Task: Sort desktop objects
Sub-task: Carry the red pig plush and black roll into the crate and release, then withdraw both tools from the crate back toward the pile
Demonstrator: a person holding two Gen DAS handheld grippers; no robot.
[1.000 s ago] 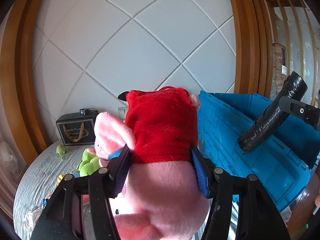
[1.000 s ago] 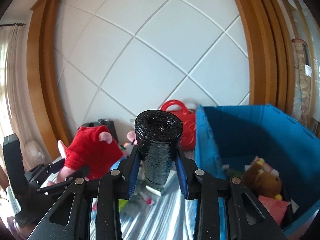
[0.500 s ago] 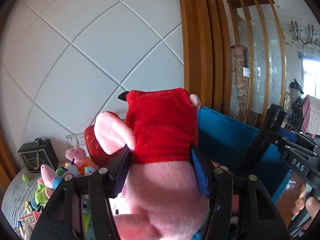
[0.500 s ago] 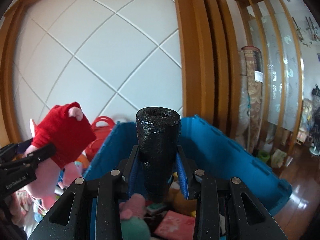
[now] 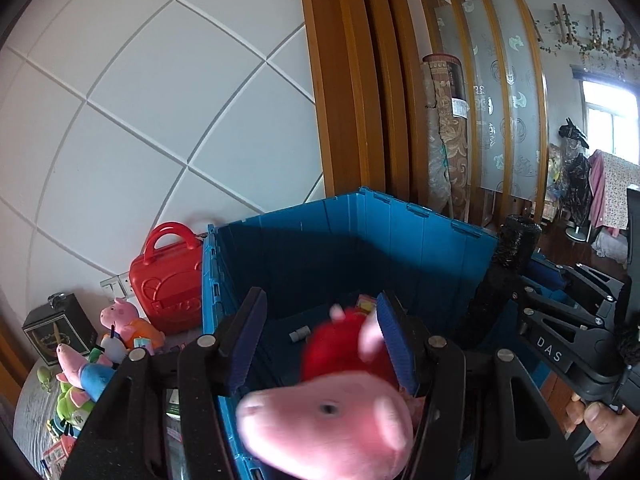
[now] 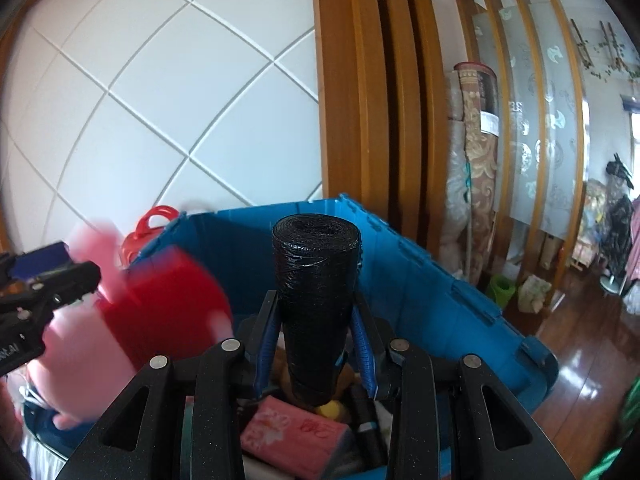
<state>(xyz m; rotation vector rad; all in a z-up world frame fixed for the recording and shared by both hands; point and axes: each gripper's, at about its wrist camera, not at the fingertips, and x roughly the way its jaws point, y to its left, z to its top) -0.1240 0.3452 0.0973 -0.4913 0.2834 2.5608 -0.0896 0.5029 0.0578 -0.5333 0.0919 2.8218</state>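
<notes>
A pink pig plush in a red dress (image 5: 332, 420) is blurred and tumbling between and below the fingers of my left gripper (image 5: 320, 312), head toward the camera. The left pad stands bare, with crate wall showing between it and the plush, so this gripper is open. All this hangs over the open blue crate (image 5: 360, 240). In the right wrist view the plush (image 6: 160, 312) smears beside the left gripper (image 6: 52, 284) at the crate's (image 6: 420, 288) left wall. My right gripper (image 6: 316, 304) is shut on an upright black roll (image 6: 316, 280) above the crate's inside.
A red toy case (image 5: 168, 280), a black box (image 5: 60, 332) and several small plush toys (image 5: 116, 328) sit on the table left of the crate. Inside the crate lie a pink packet (image 6: 296, 432) and other toys. A hand (image 5: 600, 420) holds the right gripper. Wooden floor lies at right.
Both grippers swung right, from beside the crate to over it. The pig plush, clamped upright in the left jaws before, has come loose, dropped and flipped. The black roll stays gripped.
</notes>
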